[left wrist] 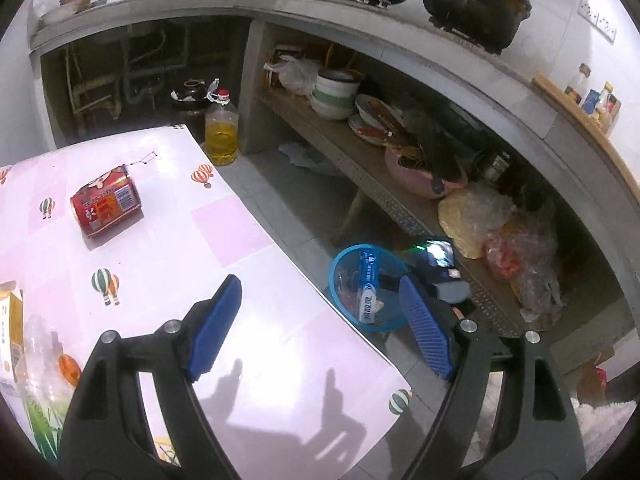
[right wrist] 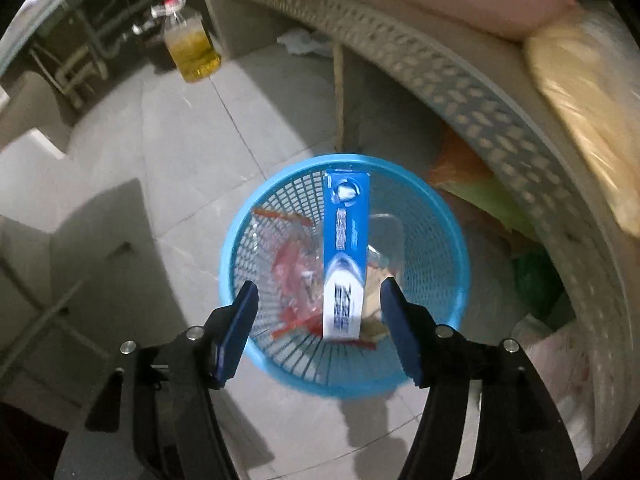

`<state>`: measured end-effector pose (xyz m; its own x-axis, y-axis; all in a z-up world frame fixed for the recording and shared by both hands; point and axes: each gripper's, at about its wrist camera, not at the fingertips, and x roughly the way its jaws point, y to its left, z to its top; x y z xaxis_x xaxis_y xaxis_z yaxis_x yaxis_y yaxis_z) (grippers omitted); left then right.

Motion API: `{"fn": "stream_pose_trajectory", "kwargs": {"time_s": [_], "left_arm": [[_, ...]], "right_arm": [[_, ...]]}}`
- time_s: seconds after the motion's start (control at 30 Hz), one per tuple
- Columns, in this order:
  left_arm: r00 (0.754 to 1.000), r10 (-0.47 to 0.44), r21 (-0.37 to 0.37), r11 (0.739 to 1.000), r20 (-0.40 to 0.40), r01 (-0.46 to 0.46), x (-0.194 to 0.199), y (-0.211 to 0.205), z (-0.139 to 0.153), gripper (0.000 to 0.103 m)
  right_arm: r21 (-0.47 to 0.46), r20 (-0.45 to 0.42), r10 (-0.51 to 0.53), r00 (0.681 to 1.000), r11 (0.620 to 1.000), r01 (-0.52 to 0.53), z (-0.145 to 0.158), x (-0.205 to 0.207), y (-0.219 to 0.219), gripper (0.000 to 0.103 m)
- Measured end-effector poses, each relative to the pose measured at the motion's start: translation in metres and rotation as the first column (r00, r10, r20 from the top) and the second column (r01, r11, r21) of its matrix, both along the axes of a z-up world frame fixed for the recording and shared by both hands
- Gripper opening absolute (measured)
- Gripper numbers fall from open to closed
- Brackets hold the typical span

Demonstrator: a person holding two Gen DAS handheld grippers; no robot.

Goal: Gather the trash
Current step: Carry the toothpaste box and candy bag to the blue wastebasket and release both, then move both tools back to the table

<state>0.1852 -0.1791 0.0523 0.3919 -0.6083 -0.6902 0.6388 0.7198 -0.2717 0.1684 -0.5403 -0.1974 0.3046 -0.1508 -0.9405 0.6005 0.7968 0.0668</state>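
Our right tongs [right wrist: 319, 320] hang over the blue basket [right wrist: 448, 216] on the floor. They point down into it and they are open, with nothing in them. A long blue box [right wrist: 346, 248] stands tilted inside the basket, on top of some red and clear wrappers [right wrist: 296, 272]. We think that box is now trash put away.

Our left tongs [left wrist: 320, 320] are open too and hold nothing. They hover above the pink desk [left wrist: 224, 216]. A red can [left wrist: 106, 206] lies on its side there, well away from the tongs. It looks like the next trash to take. At the near left edge of the desk we see a carton [left wrist: 12, 320] and a clear bottle [left wrist: 44, 380].

To do this well, we should lift the right tongs straight up, so they do not catch the basket rim or tip it. Then we should bring the left tongs down over the can with one finger on each side of its round body. It may roll, so we should close slowly and squeeze at the middle.

What is around: an oil bottle [left wrist: 221, 136] stands on the floor by the far corner of the desk. A low shelf [left wrist: 360, 168] next to the basket is full of bowls [left wrist: 336, 92] and bags [left wrist: 480, 216]. The basket sits close to that shelf and to the desk edge, so we have little room to swing.
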Motion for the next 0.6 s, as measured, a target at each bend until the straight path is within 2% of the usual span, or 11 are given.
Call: {"fn": "stream_pose_trajectory", "kwargs": {"time_s": [0.23,0.33,0.43,0.6], "left_arm": [[1.000,0.009,-0.027,1.000,0.014,-0.008,-0.016,0.026,-0.001,0.077],[1.000,0.016,-0.035,0.999,0.018,-0.016,-0.023,0.041,-0.002,0.077],[0.999,0.028,-0.053,0.998,0.018,-0.027,-0.030,0.059,-0.003,0.077],[0.996,0.060,-0.071,0.996,0.059,-0.056,-0.040,0.091,0.000,0.078]], "right_arm": [[0.033,0.151,-0.046,0.987,0.999,0.041,0.064,-0.079,0.042,0.071],[0.024,0.181,-0.053,0.982,0.998,0.049,0.083,-0.101,0.068,0.076],[-0.004,0.197,-0.045,0.979,0.999,0.047,0.109,-0.120,0.098,0.081],[-0.108,0.224,-0.016,0.974,0.993,0.042,0.164,-0.130,0.149,0.091]]}}
